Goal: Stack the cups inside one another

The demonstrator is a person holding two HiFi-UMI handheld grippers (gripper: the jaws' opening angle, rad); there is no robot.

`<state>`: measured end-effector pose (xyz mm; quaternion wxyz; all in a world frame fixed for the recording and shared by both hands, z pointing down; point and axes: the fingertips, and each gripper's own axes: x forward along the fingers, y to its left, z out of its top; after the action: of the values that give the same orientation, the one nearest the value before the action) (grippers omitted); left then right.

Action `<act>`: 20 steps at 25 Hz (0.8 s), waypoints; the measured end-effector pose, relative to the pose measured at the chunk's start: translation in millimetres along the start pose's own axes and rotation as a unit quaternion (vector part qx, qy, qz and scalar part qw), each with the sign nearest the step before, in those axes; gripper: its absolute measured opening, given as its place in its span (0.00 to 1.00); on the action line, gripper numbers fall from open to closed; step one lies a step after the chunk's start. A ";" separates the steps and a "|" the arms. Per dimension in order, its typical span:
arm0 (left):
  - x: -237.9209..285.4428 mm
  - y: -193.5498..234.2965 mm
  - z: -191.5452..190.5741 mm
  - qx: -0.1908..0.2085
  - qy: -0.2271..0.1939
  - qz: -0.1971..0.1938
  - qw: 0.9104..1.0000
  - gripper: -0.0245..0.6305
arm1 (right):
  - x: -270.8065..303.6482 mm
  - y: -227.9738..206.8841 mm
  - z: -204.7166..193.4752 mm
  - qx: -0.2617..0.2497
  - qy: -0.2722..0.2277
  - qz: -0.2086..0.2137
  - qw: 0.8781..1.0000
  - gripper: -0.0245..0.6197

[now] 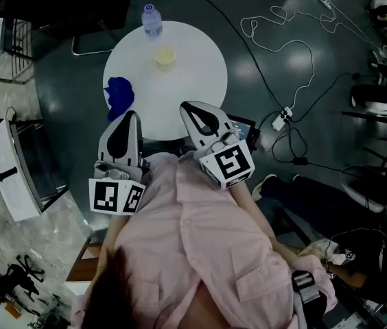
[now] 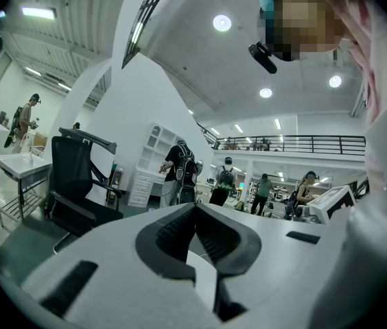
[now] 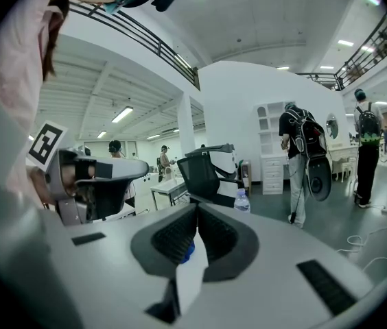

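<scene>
A small yellow cup stands upright on the far part of the round white table. A blue item lies at the table's left edge; I cannot make out its shape. Both grippers hover at the table's near edge, well short of the cup. My left gripper is just behind the blue item, and its jaws meet with nothing between them. My right gripper is also shut and empty. A bit of the blue item shows through the slit below its tips.
A clear water bottle stands at the table's far edge, also seen as bottle. A black office chair is beyond the table. White cables and a power strip lie on the floor right. A white desk stands left.
</scene>
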<state>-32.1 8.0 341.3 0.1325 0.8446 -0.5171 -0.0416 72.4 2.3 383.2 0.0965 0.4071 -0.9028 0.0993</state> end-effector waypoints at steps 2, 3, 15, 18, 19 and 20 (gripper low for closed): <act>0.3 -0.8 0.2 0.002 0.000 -0.001 1.000 0.07 | 0.2 1.1 2.0 0.004 -0.002 0.002 1.000 0.09; 0.3 -1.7 0.2 0.003 0.000 -0.001 1.000 0.07 | -0.4 0.6 1.7 0.004 -0.002 0.002 1.000 0.09; 0.8 -2.7 0.5 0.007 -0.002 0.000 1.000 0.07 | -0.8 -0.9 2.5 0.005 -0.005 0.001 1.000 0.09; 0.8 -2.3 0.7 0.007 -0.002 0.000 1.000 0.07 | -0.5 -2.1 2.6 0.005 -0.006 0.000 1.000 0.09; 0.6 -2.5 0.5 0.007 -0.002 0.000 1.000 0.07 | -1.3 -3.3 0.7 0.004 -0.005 -0.002 1.000 0.09; 0.3 -2.7 0.3 0.007 -0.002 0.000 1.000 0.07 | -2.2 -4.5 -1.3 0.003 -0.005 -0.004 1.000 0.09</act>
<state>-29.6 8.9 340.4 0.1256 0.8453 -0.5178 -0.0398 77.4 1.3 384.3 0.0916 0.4116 -0.9012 0.0998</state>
